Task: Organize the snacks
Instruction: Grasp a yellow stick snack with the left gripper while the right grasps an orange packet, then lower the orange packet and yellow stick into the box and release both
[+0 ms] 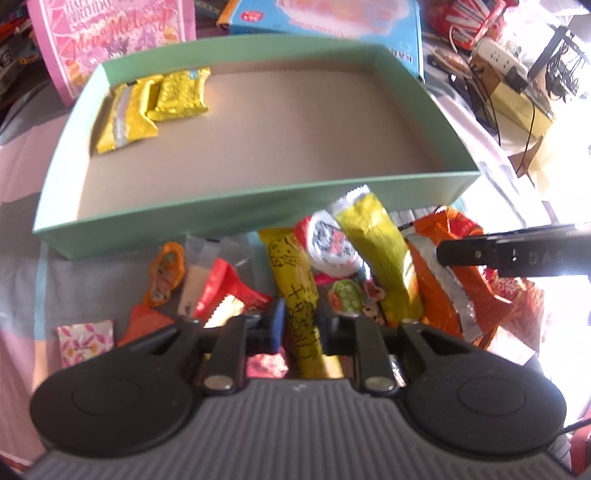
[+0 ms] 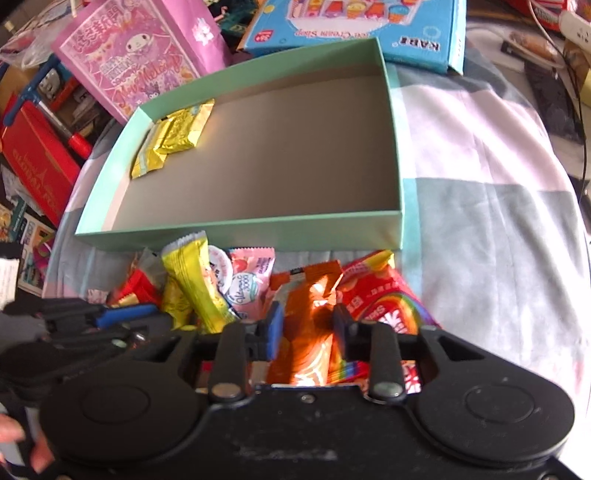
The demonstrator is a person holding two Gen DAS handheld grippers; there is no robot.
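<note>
A shallow mint-green box (image 1: 240, 216) (image 2: 240, 227) lies on the bedsheet, with yellow snack packets (image 1: 177, 96) (image 2: 181, 129) in its far left corner. A heap of mixed snacks lies in front of it. My left gripper (image 1: 303, 319) points down into the heap, its pads shut on a long yellow packet with a cheese drawing (image 1: 295, 280). My right gripper (image 2: 307, 323) is shut on an orange packet (image 2: 306, 332), which fills the gap between its pads. The right wrist view shows the left gripper's blue-padded finger (image 2: 122, 314) at the left.
In the heap lie a lime-yellow stick (image 1: 373, 251), a red packet (image 1: 225, 288), a rainbow candy bag (image 2: 388, 306) and a pink packet (image 2: 255, 269). A pink gift bag (image 1: 110, 37) and a blue toy box (image 1: 332, 18) stand behind the green box. A power strip with cables (image 1: 498, 55) lies at the right.
</note>
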